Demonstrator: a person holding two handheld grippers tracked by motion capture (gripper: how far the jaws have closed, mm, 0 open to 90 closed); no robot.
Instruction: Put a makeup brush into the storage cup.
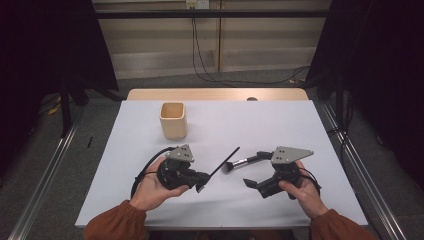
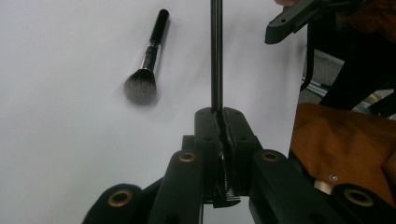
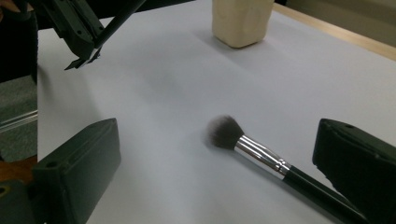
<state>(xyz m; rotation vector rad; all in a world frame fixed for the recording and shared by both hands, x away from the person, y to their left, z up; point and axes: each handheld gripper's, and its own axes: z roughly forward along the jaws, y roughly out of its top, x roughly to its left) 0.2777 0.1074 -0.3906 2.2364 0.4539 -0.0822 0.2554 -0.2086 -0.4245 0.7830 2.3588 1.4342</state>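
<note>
My left gripper (image 1: 204,181) is shut on a thin black stick (image 1: 225,161) that slants up and away to the right above the white table. In the left gripper view the stick (image 2: 215,56) runs straight up from my left gripper's (image 2: 217,113) closed jaws. A makeup brush (image 1: 242,161) with a dark fluffy head and a silver ferrule lies on the table between the two hands. My right gripper (image 1: 254,169) stands open around the brush's handle end. In the right gripper view the brush (image 3: 254,150) lies between my right gripper's (image 3: 217,137) wide-apart jaws, touching neither.
A cream square cup (image 1: 172,120) stands upright at the back left of the white table (image 1: 280,120); it is also the cup (image 3: 240,21) at the top of the right gripper view. A wooden edge (image 1: 215,94) runs along the far side. Floor rails flank the table.
</note>
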